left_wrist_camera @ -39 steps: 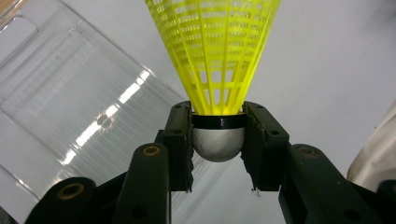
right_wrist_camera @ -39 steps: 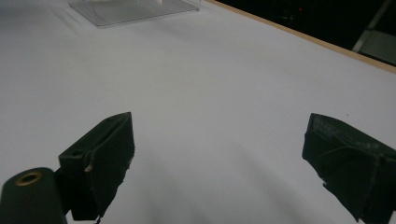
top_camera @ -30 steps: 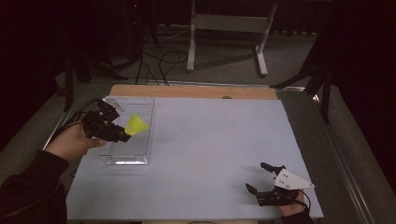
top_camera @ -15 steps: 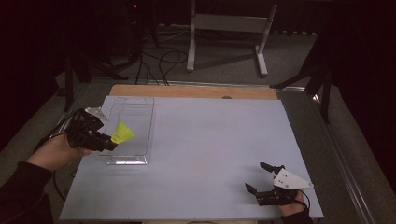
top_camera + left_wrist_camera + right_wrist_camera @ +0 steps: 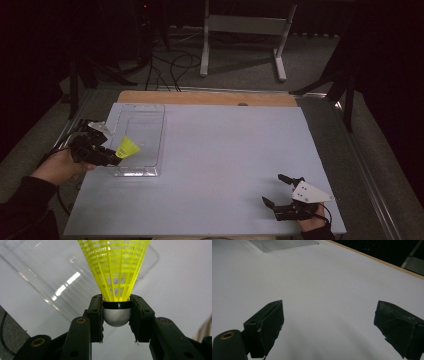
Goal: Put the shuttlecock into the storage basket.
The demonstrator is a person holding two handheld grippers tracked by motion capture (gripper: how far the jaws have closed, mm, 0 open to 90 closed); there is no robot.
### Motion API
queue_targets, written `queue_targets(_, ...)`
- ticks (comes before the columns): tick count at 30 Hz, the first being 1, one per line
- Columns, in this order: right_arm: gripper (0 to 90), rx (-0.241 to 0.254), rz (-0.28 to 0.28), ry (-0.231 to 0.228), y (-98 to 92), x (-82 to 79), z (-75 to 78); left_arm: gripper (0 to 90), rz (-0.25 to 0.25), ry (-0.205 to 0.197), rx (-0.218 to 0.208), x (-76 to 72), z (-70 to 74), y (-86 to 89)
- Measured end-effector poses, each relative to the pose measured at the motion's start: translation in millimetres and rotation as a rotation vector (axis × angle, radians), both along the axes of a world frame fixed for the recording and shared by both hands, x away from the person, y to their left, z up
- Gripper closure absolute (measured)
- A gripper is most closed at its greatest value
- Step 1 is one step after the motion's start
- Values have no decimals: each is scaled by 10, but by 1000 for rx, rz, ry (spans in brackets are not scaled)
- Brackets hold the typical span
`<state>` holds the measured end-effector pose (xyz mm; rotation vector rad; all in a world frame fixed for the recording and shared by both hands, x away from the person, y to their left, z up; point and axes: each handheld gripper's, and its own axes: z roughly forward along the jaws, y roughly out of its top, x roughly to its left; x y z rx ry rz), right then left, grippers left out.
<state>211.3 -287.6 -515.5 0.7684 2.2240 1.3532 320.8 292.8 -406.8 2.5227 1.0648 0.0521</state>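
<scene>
A yellow plastic shuttlecock (image 5: 128, 148) with a pale rounded cork (image 5: 117, 317) is clamped by its cork in my left gripper (image 5: 113, 159). Its skirt (image 5: 115, 267) points away from the jaws, over the near left part of a clear plastic tray (image 5: 150, 116) at the table's left. My left gripper (image 5: 116, 317) is shut on the cork from both sides. My right gripper (image 5: 281, 191) rests near the table's front right corner, open with nothing between its jaws. In the right gripper view its two pads (image 5: 270, 322) stand wide apart over bare white table.
The white table top (image 5: 225, 160) has a wooden strip (image 5: 210, 98) along its far edge. A far corner of the clear tray (image 5: 284, 244) shows at the top of the right gripper view. Beyond the table stand a metal frame (image 5: 245, 30) and cables on a dark floor.
My left hand has carried the shuttlecock down and toward the near left, from above the tray's middle to its near left edge. The right gripper has stayed put.
</scene>
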Motion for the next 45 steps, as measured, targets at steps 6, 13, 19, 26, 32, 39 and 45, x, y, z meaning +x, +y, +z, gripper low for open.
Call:
queue_targets(6,93,0,2,1,0,1,0,658,-1,-7,-2,77,-131,93)
queue_targets(13,93,2,2,2,0,0,1,657,25,-3,14,161,-236,176)
queue_targets(19,93,4,6,9,1,1,-3,657,34,0,20,214,-297,159)
queue_targets(26,93,5,5,8,-3,2,-3,656,56,24,29,289,-351,156)
queue_targets(32,94,6,6,7,-3,1,-1,654,50,30,61,306,-345,91)
queue_targets(39,94,5,8,7,-3,3,-2,652,42,41,81,313,-333,65)
queue_targets(45,94,5,8,8,-3,4,-2,602,46,70,69,313,-308,50)
